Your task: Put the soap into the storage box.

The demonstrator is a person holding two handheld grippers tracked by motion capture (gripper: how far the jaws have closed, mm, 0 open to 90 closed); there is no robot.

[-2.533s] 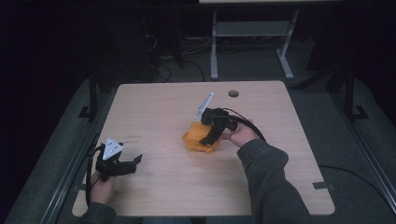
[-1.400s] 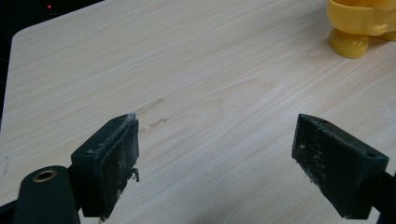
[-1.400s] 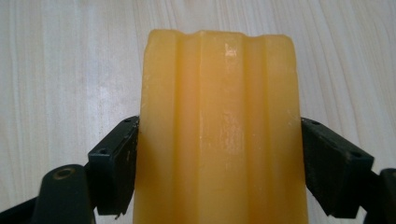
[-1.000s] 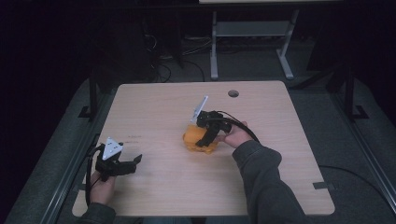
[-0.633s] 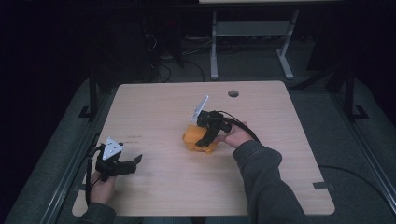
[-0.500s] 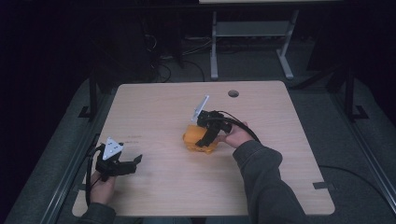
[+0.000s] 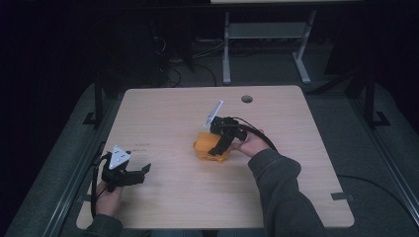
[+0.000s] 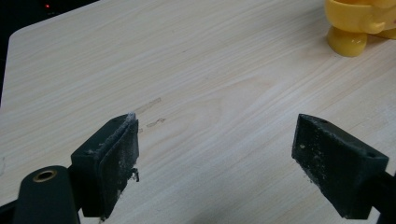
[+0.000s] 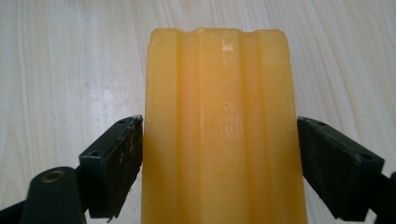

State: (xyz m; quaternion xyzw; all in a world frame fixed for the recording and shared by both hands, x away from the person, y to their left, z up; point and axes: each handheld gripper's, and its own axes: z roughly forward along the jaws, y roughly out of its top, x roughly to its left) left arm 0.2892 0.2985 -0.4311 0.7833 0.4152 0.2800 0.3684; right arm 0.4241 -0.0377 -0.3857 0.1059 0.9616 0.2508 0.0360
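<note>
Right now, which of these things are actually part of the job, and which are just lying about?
Part of the job:
- yellow plastic piece on the table
- right hand-held gripper, a jaw at each side of the piece; left jaw touching, right jaw with a slight gap

Just lying about:
- left hand-held gripper, open, idle near the table's front corner
- grey metal stand behind the table
- cables on the floor

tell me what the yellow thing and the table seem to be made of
The yellow thing looks like moulded plastic: smooth, slightly glossy, with ridges and small glints. The table looks like pale wood-grain laminate with a matte finish, though it could be real wood.
</note>
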